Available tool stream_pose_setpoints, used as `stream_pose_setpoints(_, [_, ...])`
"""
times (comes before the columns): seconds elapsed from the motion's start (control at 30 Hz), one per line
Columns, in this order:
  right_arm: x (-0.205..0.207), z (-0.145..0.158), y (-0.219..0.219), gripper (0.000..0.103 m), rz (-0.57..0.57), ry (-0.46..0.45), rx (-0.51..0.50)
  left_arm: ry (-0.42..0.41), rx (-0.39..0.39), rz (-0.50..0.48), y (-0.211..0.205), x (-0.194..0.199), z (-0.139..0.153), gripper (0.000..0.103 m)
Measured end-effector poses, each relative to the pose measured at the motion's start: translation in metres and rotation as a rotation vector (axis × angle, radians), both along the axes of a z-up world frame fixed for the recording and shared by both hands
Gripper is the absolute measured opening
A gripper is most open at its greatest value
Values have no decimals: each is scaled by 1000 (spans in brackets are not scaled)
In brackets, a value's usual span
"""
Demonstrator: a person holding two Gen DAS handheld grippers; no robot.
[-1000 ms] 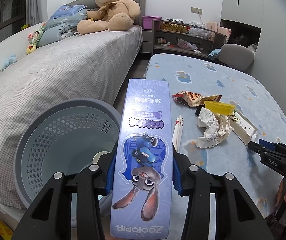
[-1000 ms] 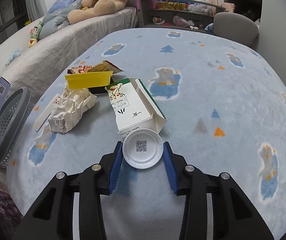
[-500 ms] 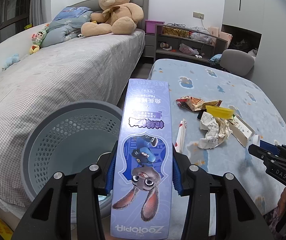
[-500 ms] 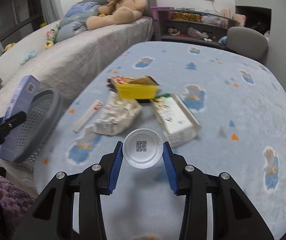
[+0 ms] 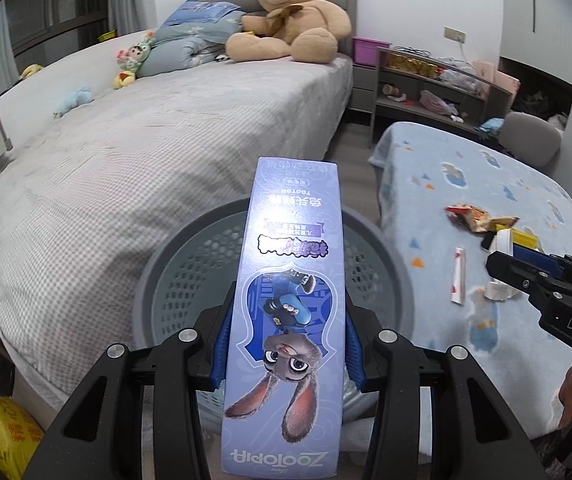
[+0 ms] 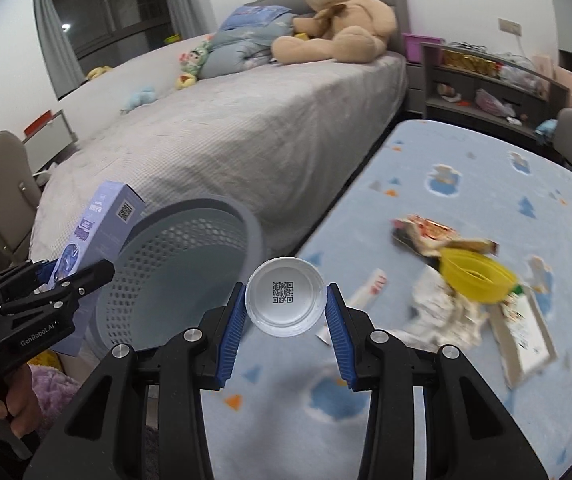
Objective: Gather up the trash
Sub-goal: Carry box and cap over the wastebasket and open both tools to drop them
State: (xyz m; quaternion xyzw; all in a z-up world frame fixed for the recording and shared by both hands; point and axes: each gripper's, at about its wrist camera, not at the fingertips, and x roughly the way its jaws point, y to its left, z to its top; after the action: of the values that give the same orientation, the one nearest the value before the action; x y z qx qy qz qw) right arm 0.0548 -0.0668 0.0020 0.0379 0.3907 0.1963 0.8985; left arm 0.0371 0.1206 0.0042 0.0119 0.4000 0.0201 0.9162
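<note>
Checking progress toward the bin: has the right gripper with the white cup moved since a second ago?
Yes. The right gripper, shut on the cup, swung left from the carton toward the basket.

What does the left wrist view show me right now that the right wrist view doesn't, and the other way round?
Only the left wrist view: the front of the tall purple cartoon-rabbit carton clamped in the left gripper, directly over the basket, and a yellow bag on the floor.

Only the right wrist view: the white round plastic lid with a QR code clamped in the right gripper, the yellow plastic bowl's inside, and the open white carton.

Both: the grey perforated plastic basket, the blue patterned tablecloth with its litter, the bed and big tan teddy bear.
</note>
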Motion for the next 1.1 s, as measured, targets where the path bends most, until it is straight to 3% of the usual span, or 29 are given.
stream_pose_setpoints(0.47, [28, -16, 57, 40, 106, 52, -5, 55, -49, 76, 32, 19, -25, 44])
stream_pose_setpoints(0.93, [35, -29, 78, 41, 154, 79, -32, 67, -78, 113, 44, 20, -35, 44])
stream_pose_setpoints(1.03, [34, -28, 76, 50, 149, 74, -29, 69, -81, 116, 48, 18, -34, 45])
stream_pose_setpoints(1.1, [34, -27, 77, 54, 146, 69, -30, 62, -79, 120, 49, 16, -32, 55])
